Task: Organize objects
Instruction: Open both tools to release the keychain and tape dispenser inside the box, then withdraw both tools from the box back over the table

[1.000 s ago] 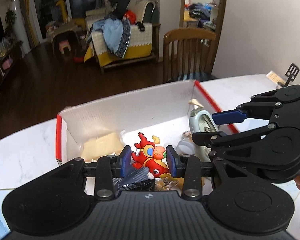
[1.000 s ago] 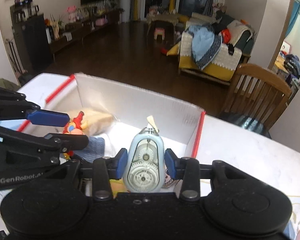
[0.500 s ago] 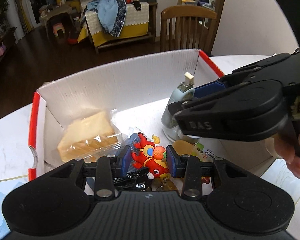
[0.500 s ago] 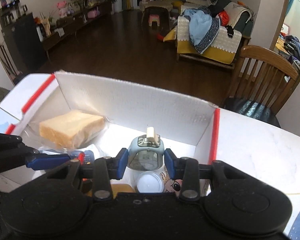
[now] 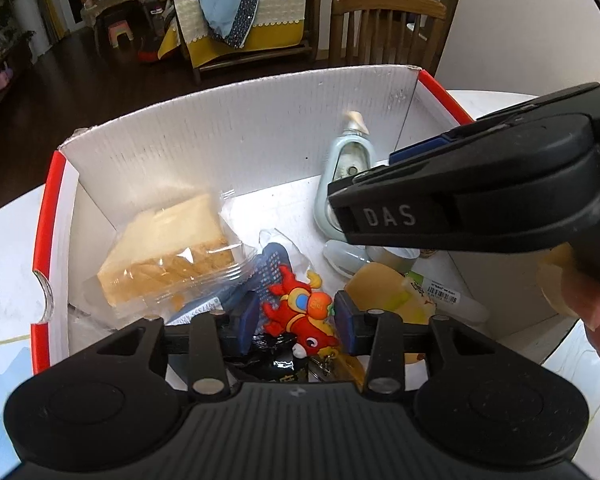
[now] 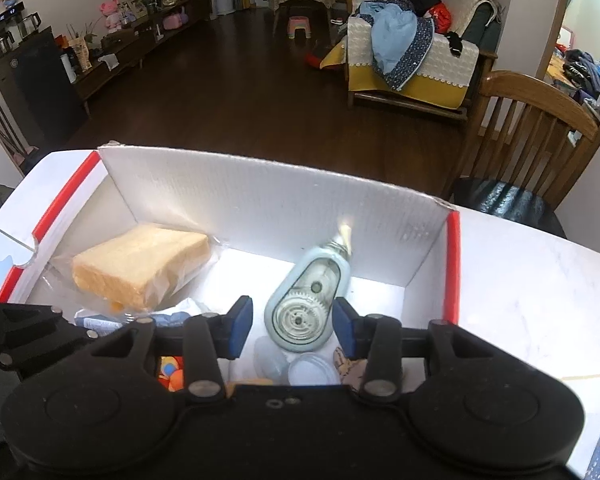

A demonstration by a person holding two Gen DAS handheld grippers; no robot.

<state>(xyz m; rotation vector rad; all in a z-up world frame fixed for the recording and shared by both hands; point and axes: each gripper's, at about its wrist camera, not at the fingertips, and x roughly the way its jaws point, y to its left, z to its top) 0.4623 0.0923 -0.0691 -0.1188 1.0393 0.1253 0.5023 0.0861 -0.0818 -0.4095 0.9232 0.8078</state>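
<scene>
Toys and small household things lie in a white cardboard box (image 5: 228,148) with red-edged side flaps, which sits on a pale marble-patterned table (image 6: 540,280). In the left wrist view, the left gripper (image 5: 296,320) hangs over the near part of the box; its jaws have just been opening, and a red and orange toy figure (image 5: 300,312) lies between the blue pads with a gap on each side, released. Under the toy is a dark glossy packet whose print cannot be read, partly hidden by the gripper body. A wrapped block of sliced bread (image 5: 168,252) lies at the left of the box floor. In the right wrist view, the right gripper (image 6: 292,324) also has jaws that have just been opening; a pale blue-green correction tape dispenser (image 6: 306,304) lies tilted between the pads, not pressed by either, its tip blurred. Clear plastic lids or caps just below it are half hidden by the gripper. From the left wrist view the right gripper's black body covers much of the box's right side, and a fingertip (image 5: 596,320) shows at the frame edge. A wooden chair (image 6: 532,140) stands behind the table.
</scene>
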